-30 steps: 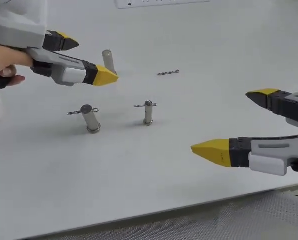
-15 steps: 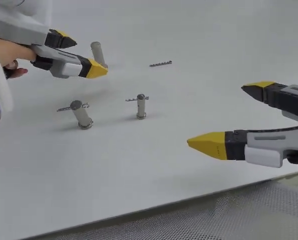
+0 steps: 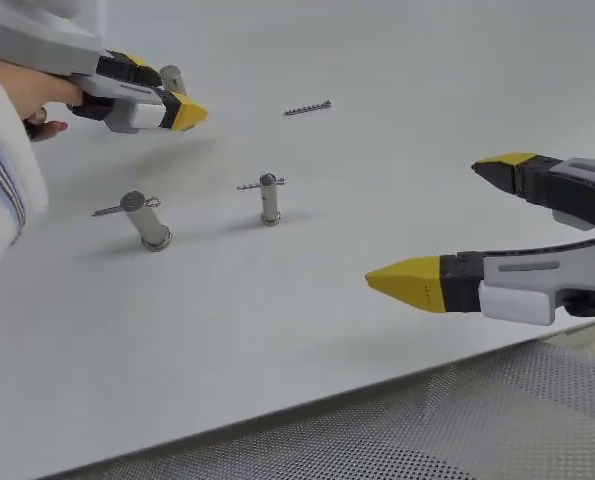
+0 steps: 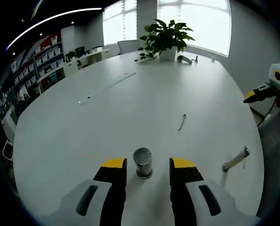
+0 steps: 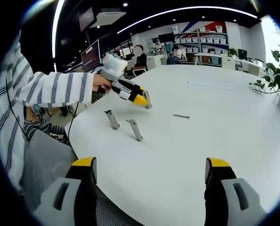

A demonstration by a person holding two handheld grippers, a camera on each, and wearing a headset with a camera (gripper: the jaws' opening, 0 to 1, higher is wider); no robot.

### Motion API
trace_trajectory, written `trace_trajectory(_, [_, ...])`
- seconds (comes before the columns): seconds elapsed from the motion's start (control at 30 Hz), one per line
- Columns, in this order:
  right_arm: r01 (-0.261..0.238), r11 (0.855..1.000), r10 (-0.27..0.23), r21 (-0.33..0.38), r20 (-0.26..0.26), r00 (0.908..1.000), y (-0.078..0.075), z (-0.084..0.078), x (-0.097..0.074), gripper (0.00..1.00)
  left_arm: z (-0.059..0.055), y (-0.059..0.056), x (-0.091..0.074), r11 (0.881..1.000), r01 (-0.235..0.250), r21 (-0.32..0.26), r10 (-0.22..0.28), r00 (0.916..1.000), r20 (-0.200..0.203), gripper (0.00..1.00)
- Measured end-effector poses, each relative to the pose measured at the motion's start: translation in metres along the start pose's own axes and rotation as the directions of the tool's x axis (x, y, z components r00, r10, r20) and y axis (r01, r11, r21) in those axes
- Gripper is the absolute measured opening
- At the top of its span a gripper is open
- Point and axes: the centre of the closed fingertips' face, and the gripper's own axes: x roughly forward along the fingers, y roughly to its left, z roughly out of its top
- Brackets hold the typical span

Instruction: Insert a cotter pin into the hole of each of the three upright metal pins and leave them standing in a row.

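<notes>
A bare upright metal pin [image 3: 172, 78] [image 4: 142, 162] [image 5: 148, 100] stands at the far left, between the jaws of my open left gripper [image 3: 167, 92] [image 4: 148, 165]; the jaws do not touch it. Two more pins [image 3: 149, 222] [image 3: 269, 198] stand nearer, each with a cotter pin through its top; they are also in the right gripper view [image 5: 112, 119] [image 5: 135, 129]. A loose cotter pin [image 3: 307, 108] [image 4: 182, 121] [image 5: 181, 116] lies flat further back. My right gripper [image 3: 439, 222] [image 5: 150, 165] hovers wide open at the near right, holding nothing.
The white table [image 3: 277, 320] ends at a front edge, with a perforated grey surface [image 3: 397, 440] below it. A potted plant [image 4: 165, 35] and a thin white strip [image 4: 107, 84] sit at the table's far side. A striped sleeve [image 3: 2, 170] is at the left.
My left gripper has moved back so that the bare pin now stands between its open jaws. The head camera has shifted. The right gripper stays about where it was.
</notes>
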Motion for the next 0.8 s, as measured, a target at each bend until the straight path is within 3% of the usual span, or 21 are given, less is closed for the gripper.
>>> trace_trajectory(0.4, [-0.012, 1.000, 0.012, 0.003, -0.004, 0.9999, 0.0004, -0.0029, 0.0034, 0.93, 0.0009, 0.0070, 0.0047, 1.000, 0.005, -0.006, -0.005, 0.9999, 0.009, 0.11])
trace_trajectory(0.5, [-0.013, 1.000, 0.013, -0.002, 0.001, 0.9999, 0.0021, -0.0005, 0.0040, 0.92, -0.0007, 0.0065, 0.0035, 0.999, 0.024, -0.024, -0.024, 0.9997, 0.009, 0.11])
trace_trajectory(0.53, [-0.014, 1.000, 0.014, -0.002, 0.004, 0.9999, 0.0026, 0.0001, 0.0042, 0.92, -0.0002, 0.0065, 0.0037, 1.000, 0.022, -0.011, -0.022, 0.9997, 0.012, 0.10])
trace_trajectory(0.6, [-0.015, 1.000, 0.015, -0.001, 0.008, 0.9999, 0.0027, 0.0004, 0.0042, 0.92, 0.0006, 0.0099, 0.0037, 0.997, -0.003, 0.079, 0.002, 0.9999, 0.010, 0.10])
trace_trajectory(0.8, [-0.016, 1.000, 0.016, 0.005, 0.007, 0.9998, 0.0049, -0.0031, 0.0048, 0.92, -0.0001, 0.0062, 0.0031, 0.995, -0.027, 0.093, 0.026, 0.9996, 0.011, 0.10])
